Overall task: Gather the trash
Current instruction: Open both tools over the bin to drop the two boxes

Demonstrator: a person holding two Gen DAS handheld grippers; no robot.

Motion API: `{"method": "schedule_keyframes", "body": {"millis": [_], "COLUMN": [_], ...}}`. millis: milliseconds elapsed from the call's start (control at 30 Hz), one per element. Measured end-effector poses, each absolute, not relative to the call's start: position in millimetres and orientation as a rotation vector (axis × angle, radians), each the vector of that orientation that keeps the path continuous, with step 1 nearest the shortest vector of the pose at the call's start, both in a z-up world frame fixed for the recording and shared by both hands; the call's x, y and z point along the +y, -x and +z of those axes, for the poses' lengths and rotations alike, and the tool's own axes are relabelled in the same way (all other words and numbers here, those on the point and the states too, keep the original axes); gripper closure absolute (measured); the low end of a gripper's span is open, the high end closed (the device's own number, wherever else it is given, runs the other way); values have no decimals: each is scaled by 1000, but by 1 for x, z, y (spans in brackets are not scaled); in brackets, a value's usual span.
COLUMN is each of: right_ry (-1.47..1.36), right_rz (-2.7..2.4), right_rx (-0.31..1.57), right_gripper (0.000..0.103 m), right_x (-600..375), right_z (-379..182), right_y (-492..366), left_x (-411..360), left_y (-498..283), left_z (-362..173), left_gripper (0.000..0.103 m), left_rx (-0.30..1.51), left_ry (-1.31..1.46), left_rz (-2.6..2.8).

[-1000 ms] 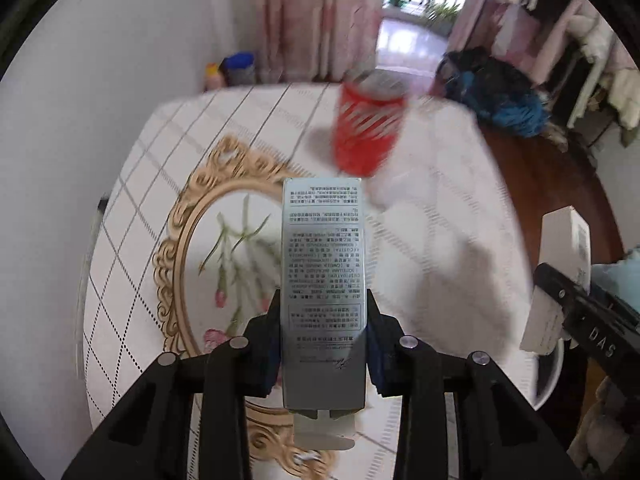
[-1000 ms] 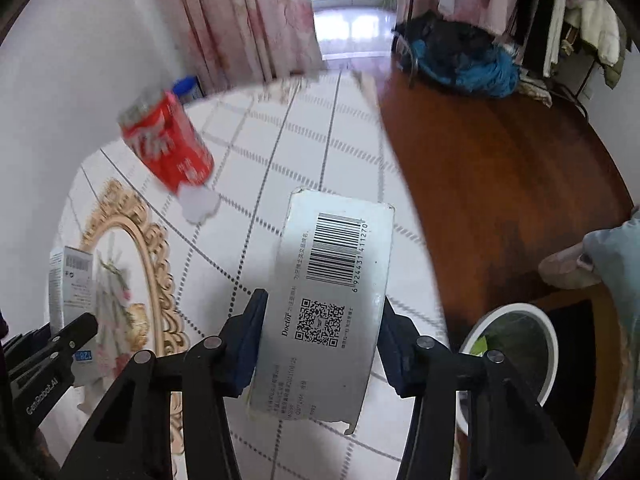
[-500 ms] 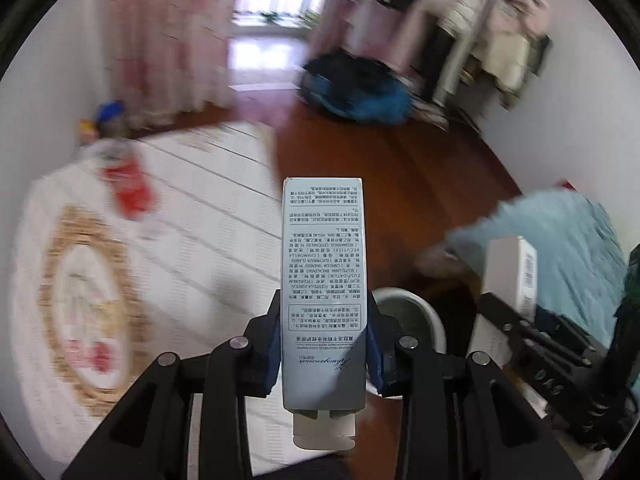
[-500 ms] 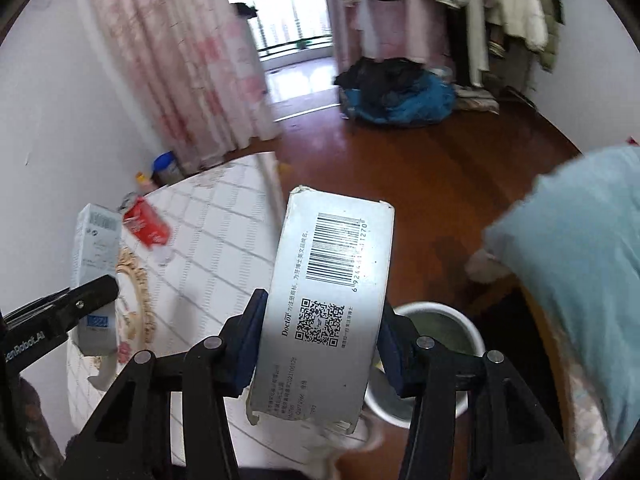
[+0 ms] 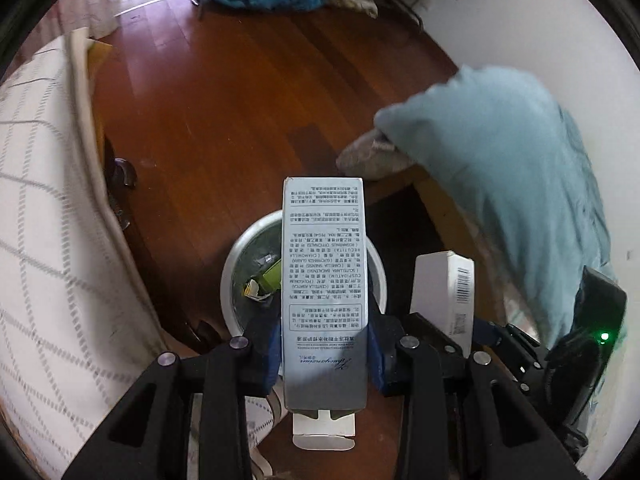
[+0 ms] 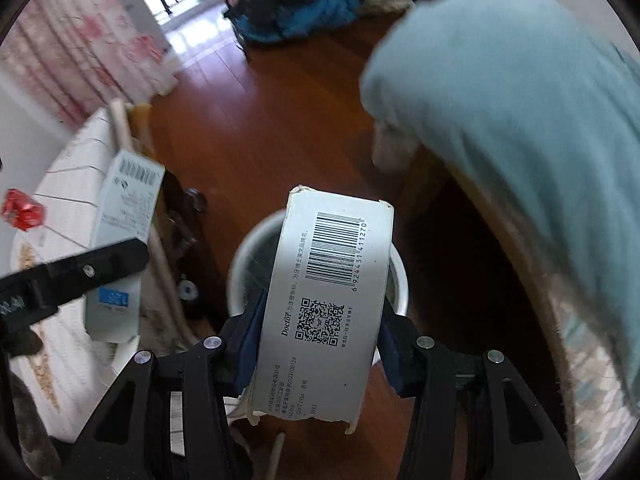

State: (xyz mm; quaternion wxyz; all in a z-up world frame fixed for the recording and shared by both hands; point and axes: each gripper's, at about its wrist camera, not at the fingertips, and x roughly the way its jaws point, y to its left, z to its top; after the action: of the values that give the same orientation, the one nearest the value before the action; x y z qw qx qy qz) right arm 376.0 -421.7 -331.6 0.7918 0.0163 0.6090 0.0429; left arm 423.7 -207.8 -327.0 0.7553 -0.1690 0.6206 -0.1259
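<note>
Left gripper (image 5: 324, 354) is clamped on a tall grey-blue carton (image 5: 323, 288), and I see it poised above the white trash bin (image 5: 234, 264) on the wooden floor (image 5: 224, 92), where green and yellow scraps already lie. Right gripper (image 6: 320, 344) pinches a wider white barcode box (image 6: 324, 312) over that same bin. A red can (image 6: 20, 208) sits back on the tabletop (image 6: 76, 168), beside a blue blanket (image 6: 520, 100).

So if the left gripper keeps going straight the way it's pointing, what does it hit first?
Most likely the white bin on the floor. The left gripper, shut on a grey box, points down at its open top, with nothing seen between. Depth is unclear.
</note>
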Motion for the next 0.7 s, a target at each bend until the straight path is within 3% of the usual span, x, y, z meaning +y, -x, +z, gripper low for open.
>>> {"method": "schedule_keyframes", "body": {"millis": [167,233,267,300,367,400,433,467,700], "right_ry": [-57,-66,-67,-67,-65,-58,-49,-44,-21], "right_rz": [61,58,55,59,56,43,29,12,-35], "right_rx": [1371,1390,1401,1412,1433,1439,1445,1448,1436], "right_gripper": [50,50,50,50,46,38,27,3,0], "right_x": [-434,-435,-434,-435,-435,-435,-437,-438,-444], "right_z": [-374,-386,-394,-399,-407,-410,-413,-414,-401], "right_y": [-385,-388,-391,-392,-396,-396,-396,-395,-384], "left_x": [-224,-224,-224,-226,-227,-226,-226,-226,-224], "left_y": [-429,-429,-430,-428,-425,-424,-423,-422,-411], "left_z": [-349,-352,-353,-355,-356,-355,-355,-354,-346], "left_gripper": [67,39,18,12,11,11,11,11,9], "left_rx": [1395,1400,1396,1393,1395,1395,1391,1387,1364], "left_ry": [304,288,282,274,241,225,217,207,157], "left_rz": [-265,-250,-248,-246,-228,-216,-210,-202,-146]}}
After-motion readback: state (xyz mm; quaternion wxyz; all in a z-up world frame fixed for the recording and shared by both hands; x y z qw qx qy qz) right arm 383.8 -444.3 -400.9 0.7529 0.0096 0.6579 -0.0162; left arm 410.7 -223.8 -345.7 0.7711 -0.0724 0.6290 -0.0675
